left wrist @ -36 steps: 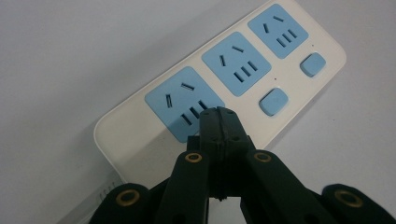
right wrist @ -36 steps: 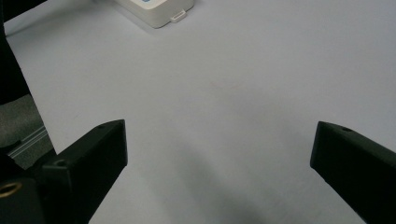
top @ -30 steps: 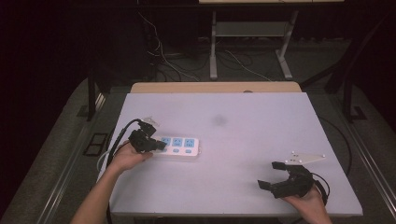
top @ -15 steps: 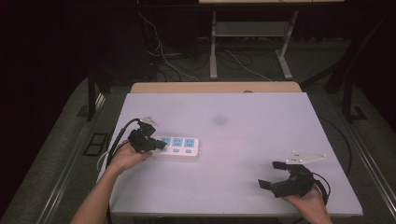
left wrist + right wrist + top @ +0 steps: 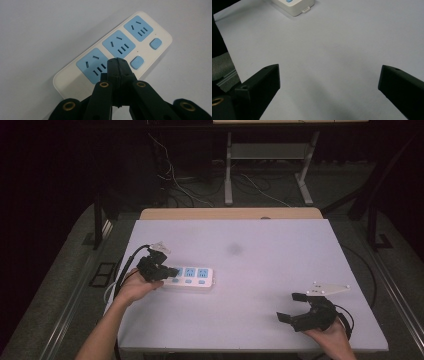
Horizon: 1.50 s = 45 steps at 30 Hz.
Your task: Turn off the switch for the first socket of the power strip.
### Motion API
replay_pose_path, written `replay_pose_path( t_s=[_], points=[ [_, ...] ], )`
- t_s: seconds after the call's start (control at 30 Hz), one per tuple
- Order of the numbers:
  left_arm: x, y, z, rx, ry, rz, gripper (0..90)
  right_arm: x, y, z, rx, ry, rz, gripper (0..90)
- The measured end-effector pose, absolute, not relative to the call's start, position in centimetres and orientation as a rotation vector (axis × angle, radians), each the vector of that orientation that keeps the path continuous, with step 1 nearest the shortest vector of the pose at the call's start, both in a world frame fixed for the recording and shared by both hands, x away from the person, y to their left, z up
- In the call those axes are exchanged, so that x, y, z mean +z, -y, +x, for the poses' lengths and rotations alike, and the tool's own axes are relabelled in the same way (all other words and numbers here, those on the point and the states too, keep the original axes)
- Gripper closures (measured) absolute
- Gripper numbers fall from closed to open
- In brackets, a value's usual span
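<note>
Power strip [image 5: 190, 278] lay flat at table's [image 5: 260, 270] left; left gripper [image 5: 117, 65] over its near end, jaws pressed together (nothing between); right gripper [image 5: 295, 307] well apart, jaws wide

Pale table [image 5: 260, 320], white power strip [image 5: 192, 277] flat near its left edge

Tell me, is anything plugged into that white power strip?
No. The power strip lies flat with all three blue sockets bare; the left gripper, jaws shut, sits over its nearest socket.
</note>
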<state>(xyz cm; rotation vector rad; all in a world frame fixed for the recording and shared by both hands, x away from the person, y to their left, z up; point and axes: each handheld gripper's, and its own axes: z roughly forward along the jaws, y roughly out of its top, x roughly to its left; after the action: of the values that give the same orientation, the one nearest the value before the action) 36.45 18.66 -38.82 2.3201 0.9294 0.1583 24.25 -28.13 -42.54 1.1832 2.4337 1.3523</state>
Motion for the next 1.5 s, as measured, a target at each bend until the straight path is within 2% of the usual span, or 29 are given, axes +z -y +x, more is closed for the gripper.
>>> replay_pose_path(
  t_s=[0.37,0.87,1.13,1.5],
  points=[
    [-37.6,-19.0,35.5,0.204,-0.936,2.290,89.2,-42.4,28.2,24.2,1.366,-2.429,1.175,3.6],
    [-35.9,-20.6,33.0,0.241,-0.959,2.161,89.0,-42.4,28.0,24.2,1.368,-2.436,1.171,3.6],
    [-35.8,-20.8,31.3,0.244,-0.935,2.086,80.3,-42.5,27.9,24.2,1.363,-2.439,1.169,3.6],
    [-36.2,-20.9,29.5,0.222,-0.912,1.971,53.9,-42.5,27.9,24.2,1.364,-2.439,1.171,3.6]
  ],
)
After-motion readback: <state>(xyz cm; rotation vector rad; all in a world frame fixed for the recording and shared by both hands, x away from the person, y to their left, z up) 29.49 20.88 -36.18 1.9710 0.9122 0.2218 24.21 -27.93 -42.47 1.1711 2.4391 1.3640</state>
